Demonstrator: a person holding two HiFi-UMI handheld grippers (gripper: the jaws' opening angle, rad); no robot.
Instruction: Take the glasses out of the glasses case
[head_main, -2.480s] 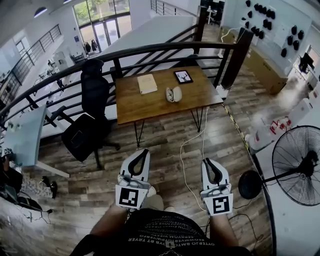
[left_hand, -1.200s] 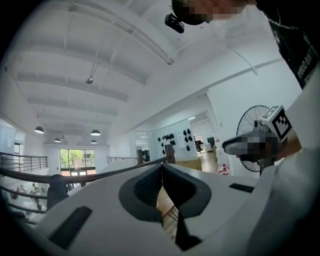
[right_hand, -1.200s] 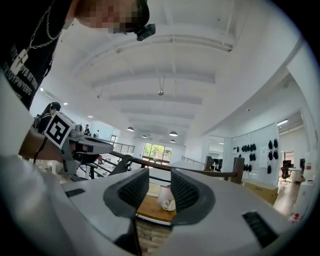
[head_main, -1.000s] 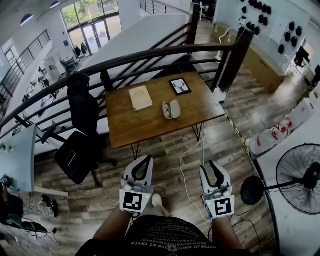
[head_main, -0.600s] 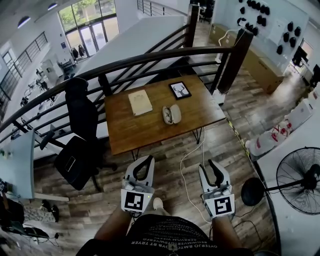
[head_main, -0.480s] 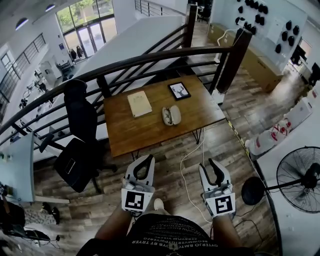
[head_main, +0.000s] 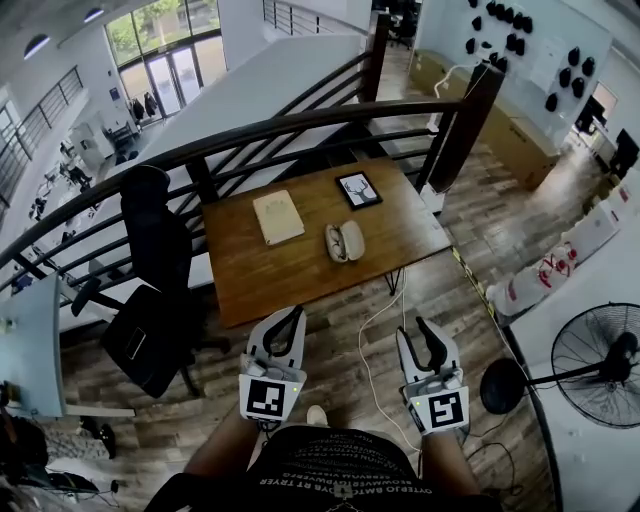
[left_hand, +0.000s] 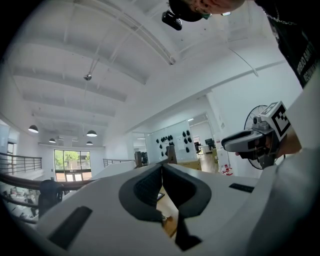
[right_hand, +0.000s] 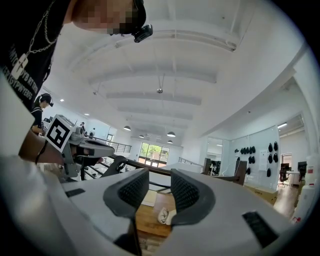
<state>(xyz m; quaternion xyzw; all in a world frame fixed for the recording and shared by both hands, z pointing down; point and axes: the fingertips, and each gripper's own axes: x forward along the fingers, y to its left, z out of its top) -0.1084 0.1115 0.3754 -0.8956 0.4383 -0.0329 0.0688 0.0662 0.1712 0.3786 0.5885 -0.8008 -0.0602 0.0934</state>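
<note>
A brown wooden counter (head_main: 300, 260) on thin black legs stands on the plank floor, in front of a dark curved railing (head_main: 300, 118). On the counter's right half lies the pale oval glasses case (head_main: 345, 242), lying open with its two halves side by side; whether glasses sit inside is too small to tell. A flat beige book (head_main: 278, 217) lies on the counter to the left of the case, and a small black-framed picture (head_main: 357, 189) rests near the counter's far right corner. A black office chair (head_main: 150, 255) stands just off the counter's left end.

Both tools are held low, on the near side of the counter and well apart from it. The left hand-held gripper (head_main: 297, 312) has its jaw tips pressed together with nothing between them. The right hand-held gripper (head_main: 420, 325) holds its jaws a narrow gap apart, empty, and its own view shows the distant case through that gap.
</note>
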